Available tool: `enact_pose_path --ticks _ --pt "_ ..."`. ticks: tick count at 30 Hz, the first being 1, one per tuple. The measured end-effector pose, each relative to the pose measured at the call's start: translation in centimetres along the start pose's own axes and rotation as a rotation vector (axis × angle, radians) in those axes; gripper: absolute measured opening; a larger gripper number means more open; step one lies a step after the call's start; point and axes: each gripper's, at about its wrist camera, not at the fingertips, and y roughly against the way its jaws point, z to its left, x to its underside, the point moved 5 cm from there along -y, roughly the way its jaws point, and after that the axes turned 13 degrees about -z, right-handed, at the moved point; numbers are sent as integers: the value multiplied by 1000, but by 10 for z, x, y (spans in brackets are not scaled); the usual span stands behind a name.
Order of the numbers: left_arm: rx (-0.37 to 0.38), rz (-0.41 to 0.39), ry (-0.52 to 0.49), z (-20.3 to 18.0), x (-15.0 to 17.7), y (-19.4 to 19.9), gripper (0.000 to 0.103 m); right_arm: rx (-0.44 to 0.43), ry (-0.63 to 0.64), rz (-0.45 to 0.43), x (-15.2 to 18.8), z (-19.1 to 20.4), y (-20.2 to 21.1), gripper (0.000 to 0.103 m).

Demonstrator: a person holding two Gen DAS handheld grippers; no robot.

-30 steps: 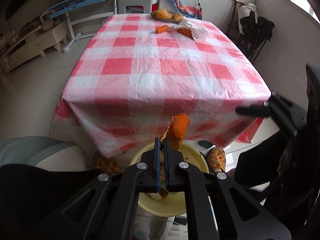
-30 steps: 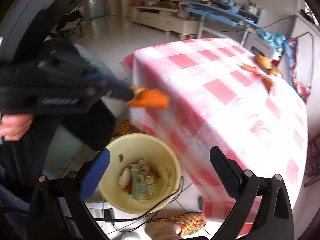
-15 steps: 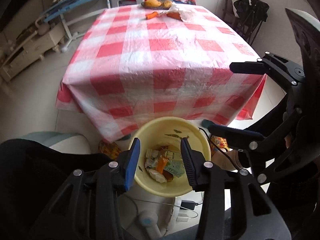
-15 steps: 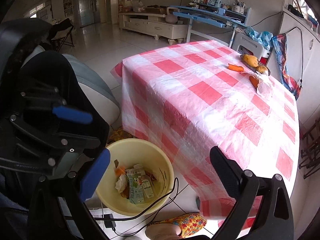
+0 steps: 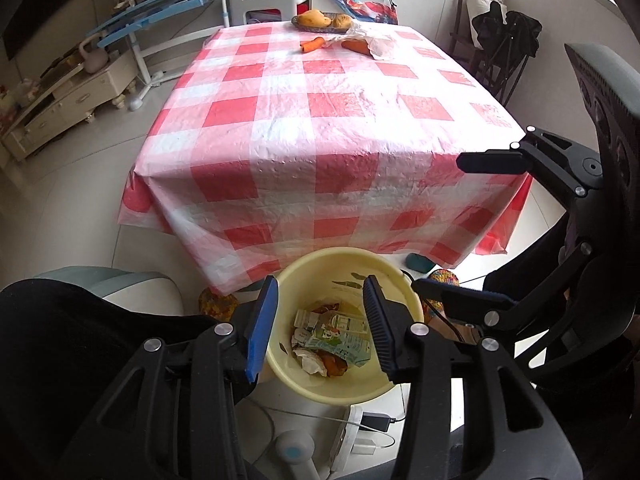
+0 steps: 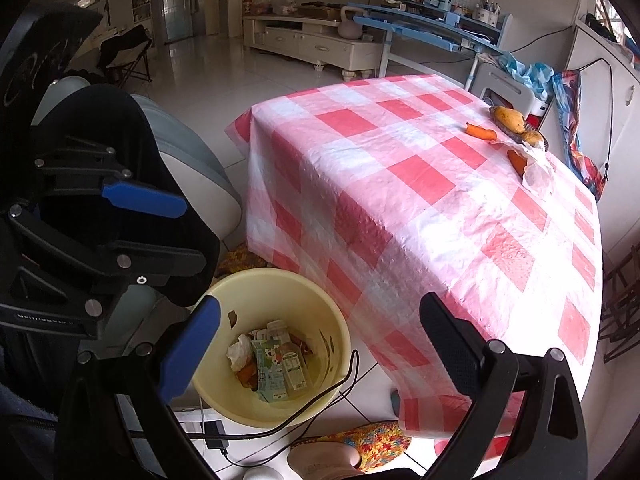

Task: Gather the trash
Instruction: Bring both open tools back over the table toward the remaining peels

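A table point(image 5: 320, 128) under a red-and-white checked cloth fills most of both views, and at its far end a plate of yellow fruit point(image 5: 320, 21) sits next to two carrot pieces point(image 5: 312, 45) and a crumpled white wrapper point(image 5: 378, 42). On the floor, just at the table's near edge, stands the yellow trash bin point(image 5: 400, 280), holding milk cartons point(image 5: 340, 338), crumpled paper and an orange peel point(image 5: 334, 364) at the bottom. The left gripper point(image 5: 318, 320) hovers above the bin; its jaws have just been opening, now stand apart, and nothing is between them. The right gripper point(image 6: 316, 348) is beside it, also over the bin's edge, its fingers spread wide and empty. A colourful knitted slipper point(image 6: 376, 440) rests on the tiles near a black cable point(image 6: 320, 396) draped over the bin's rim
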Motion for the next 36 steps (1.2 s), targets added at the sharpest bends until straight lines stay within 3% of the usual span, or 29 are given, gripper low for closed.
enact_pose_path --ticks 8,16,21,29,36 --pt "-33 -66 67 18 -31 3 45 26 -16 -48 -9 -4 7 95" --pt "-45 -161 25 22 -108 -12 48 99 -42 -108 -28 -26 15 95" --pt "-54 -172 16 26 -154 -51 50 147 -41 -137 -47 -64 15 95" --pt "-31 -123 7 17 -226 -157 50 270 22 -132 -67 -131 -15 95" --pt "-65 -54 14 19 -258 -230 50 328 48 -123 -82 -183 -51 95"
